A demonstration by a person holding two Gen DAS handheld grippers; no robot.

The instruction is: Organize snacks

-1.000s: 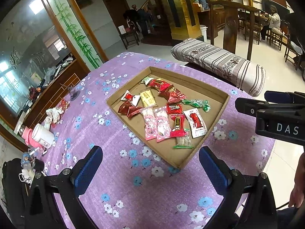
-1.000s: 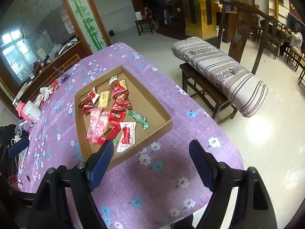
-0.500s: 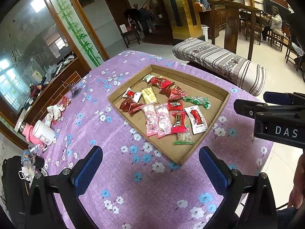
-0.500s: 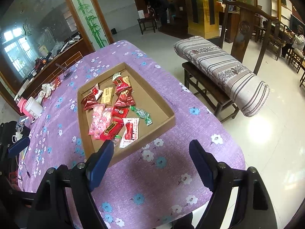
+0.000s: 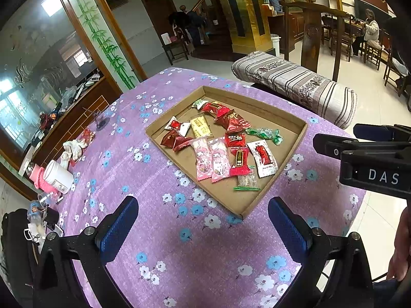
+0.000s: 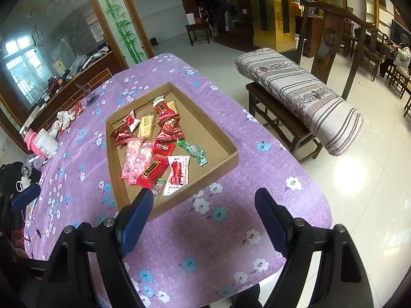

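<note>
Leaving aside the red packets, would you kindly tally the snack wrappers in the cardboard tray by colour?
Pink plastic packets: 2
White packets with red print: 2
Green wrappers: 2
Yellow packet: 1
Clear packet: 1
Total: 8

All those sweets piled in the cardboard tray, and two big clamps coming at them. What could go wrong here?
The snacks overlap: the two pink packets lie against the red packet, so a gripper may pinch two at once. The cardboard tray looks light and may slide on the purple cloth if nudged. Both the left gripper and right gripper hang open near the tray's front and could bump each other.
</note>
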